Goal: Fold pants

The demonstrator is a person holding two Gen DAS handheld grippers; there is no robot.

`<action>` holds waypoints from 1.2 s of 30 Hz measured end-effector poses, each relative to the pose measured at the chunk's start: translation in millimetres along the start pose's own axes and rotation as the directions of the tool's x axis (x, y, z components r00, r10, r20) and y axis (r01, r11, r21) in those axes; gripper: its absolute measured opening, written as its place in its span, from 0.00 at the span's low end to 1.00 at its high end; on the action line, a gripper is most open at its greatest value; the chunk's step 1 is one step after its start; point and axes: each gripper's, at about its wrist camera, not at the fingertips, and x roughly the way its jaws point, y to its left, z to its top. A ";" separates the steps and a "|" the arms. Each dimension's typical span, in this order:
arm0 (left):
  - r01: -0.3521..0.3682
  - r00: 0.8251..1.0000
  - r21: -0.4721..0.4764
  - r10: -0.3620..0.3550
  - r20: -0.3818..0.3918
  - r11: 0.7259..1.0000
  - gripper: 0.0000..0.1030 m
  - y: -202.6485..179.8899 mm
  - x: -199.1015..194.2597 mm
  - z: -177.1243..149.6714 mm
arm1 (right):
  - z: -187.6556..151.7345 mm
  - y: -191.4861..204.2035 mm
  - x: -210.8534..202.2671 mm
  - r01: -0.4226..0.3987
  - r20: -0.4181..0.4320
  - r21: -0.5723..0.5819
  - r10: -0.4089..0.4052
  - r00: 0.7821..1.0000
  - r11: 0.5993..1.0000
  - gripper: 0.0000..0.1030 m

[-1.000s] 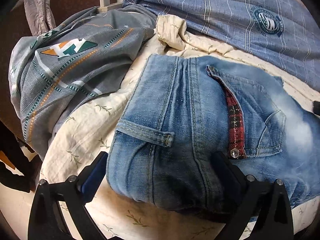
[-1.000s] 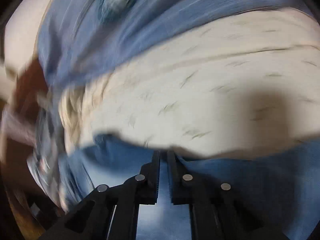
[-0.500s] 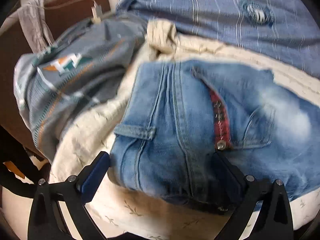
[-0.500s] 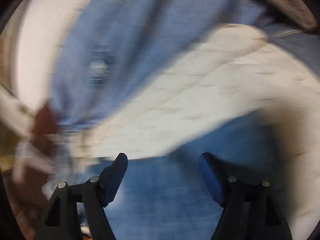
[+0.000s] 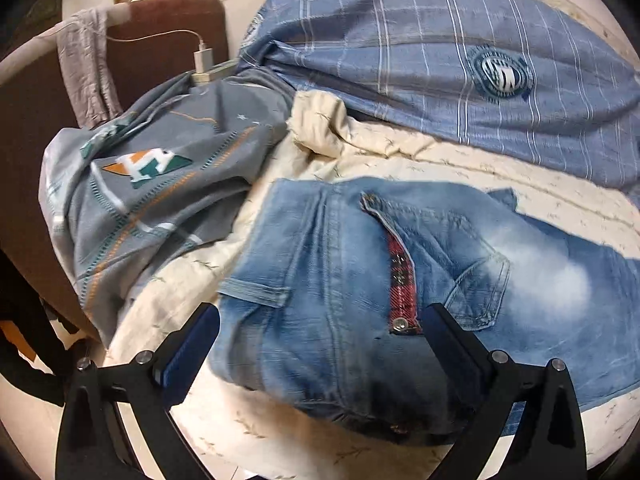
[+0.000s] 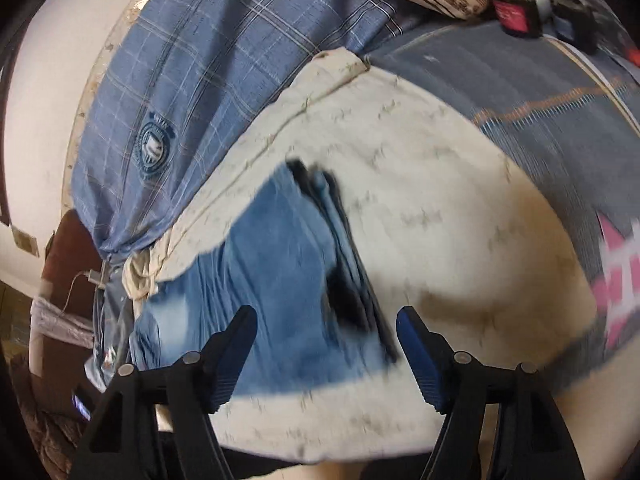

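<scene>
A pair of faded blue jeans (image 5: 360,280) lies folded on a cream bedsheet (image 5: 192,280), back pocket with a red plaid trim facing up. My left gripper (image 5: 320,344) is open and empty, hovering over the waistband end. In the right wrist view the jeans (image 6: 280,288) lie folded with their stacked leg ends at the far right edge. My right gripper (image 6: 326,344) is open and empty, raised above that end.
A blue checked pillow (image 5: 460,60) lies behind the jeans. A grey patterned quilt (image 5: 152,184) is bunched at the left, and more of it (image 6: 540,100) lies on the right. A brown headboard (image 5: 160,40) holds a charger plug (image 5: 202,60).
My right gripper opened, let go of the jeans and lifted back. My left gripper drew back and up a little, staying open. The jeans lie still.
</scene>
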 end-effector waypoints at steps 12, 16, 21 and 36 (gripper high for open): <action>0.037 0.999 -0.022 -0.037 0.002 0.999 0.99 3.1 -0.6 -1.7 | -6.4 38.9 32.0 0.242 -0.009 -0.220 -0.250 0.968 0.945 0.18; 0.040 0.999 -0.044 -0.040 -0.002 0.998 0.99 7.9 0.0 -1.9 | -17.5 50.6 2.5 0.274 0.030 -0.234 -0.275 0.961 0.933 0.17; 0.055 0.998 -0.013 -0.055 -0.012 0.998 0.99 1.0 -2.0 -2.5 | -18.0 6.0 25.7 0.238 -0.041 -0.093 -0.243 0.969 0.967 0.24; -0.069 0.993 0.215 0.087 -0.075 0.974 0.99 -42.4 21.5 -14.2 | 77.5 64.6 64.8 -0.176 -0.023 -0.067 0.175 0.984 0.982 0.61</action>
